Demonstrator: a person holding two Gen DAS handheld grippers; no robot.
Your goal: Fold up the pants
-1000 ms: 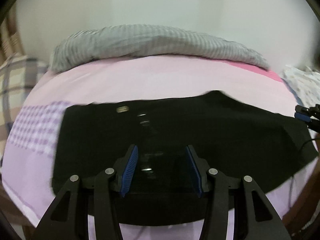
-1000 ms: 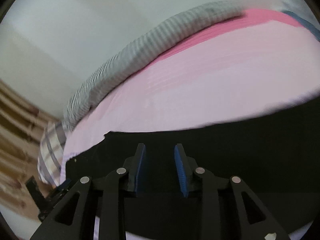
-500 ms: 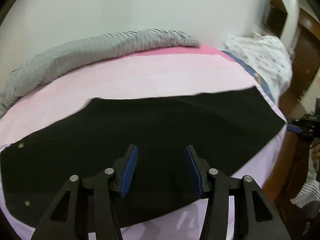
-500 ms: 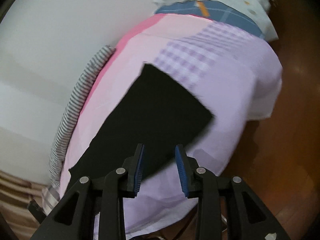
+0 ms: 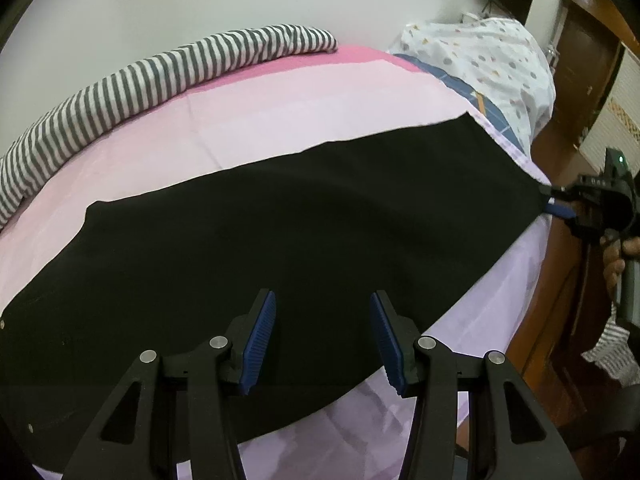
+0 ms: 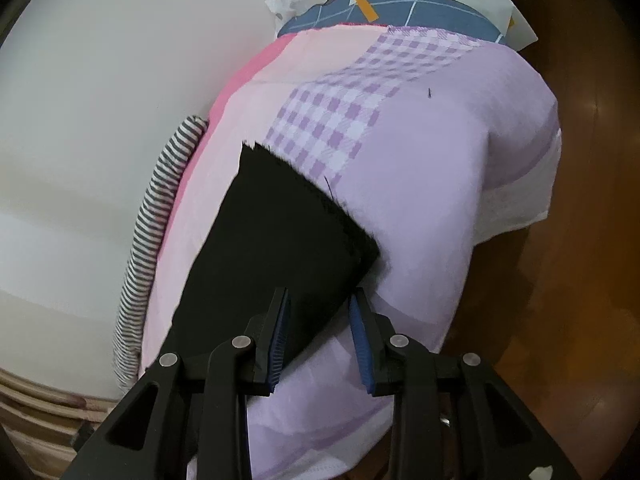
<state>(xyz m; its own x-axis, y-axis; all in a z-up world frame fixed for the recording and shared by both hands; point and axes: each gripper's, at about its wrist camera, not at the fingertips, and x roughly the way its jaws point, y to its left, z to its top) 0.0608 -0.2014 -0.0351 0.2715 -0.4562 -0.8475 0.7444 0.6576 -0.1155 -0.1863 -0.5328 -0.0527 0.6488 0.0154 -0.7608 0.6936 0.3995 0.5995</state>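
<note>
Black pants [image 5: 280, 248] lie flat along the pink and lilac bed sheet [image 5: 280, 120], folded lengthwise into one long strip. My left gripper [image 5: 322, 336] is open and empty, hovering over the pants' near edge around mid-length. My right gripper [image 6: 320, 336] is open and empty just above the near corner of the pants' leg end [image 6: 288, 232]. In the left wrist view the right gripper [image 5: 560, 206] shows at the far right, by the pants' hem corner.
A grey-striped cloth roll [image 5: 140, 88] lies along the wall side of the bed. A dotted white cloth [image 5: 488, 52] and blue checked cloth [image 6: 392, 4] lie beyond the pants' end. Wooden floor [image 6: 580, 240] lies past the bed edge.
Both grippers swung right along the pants toward the leg end. The right gripper went from the mid pants to the hem corner. Both stayed open.
</note>
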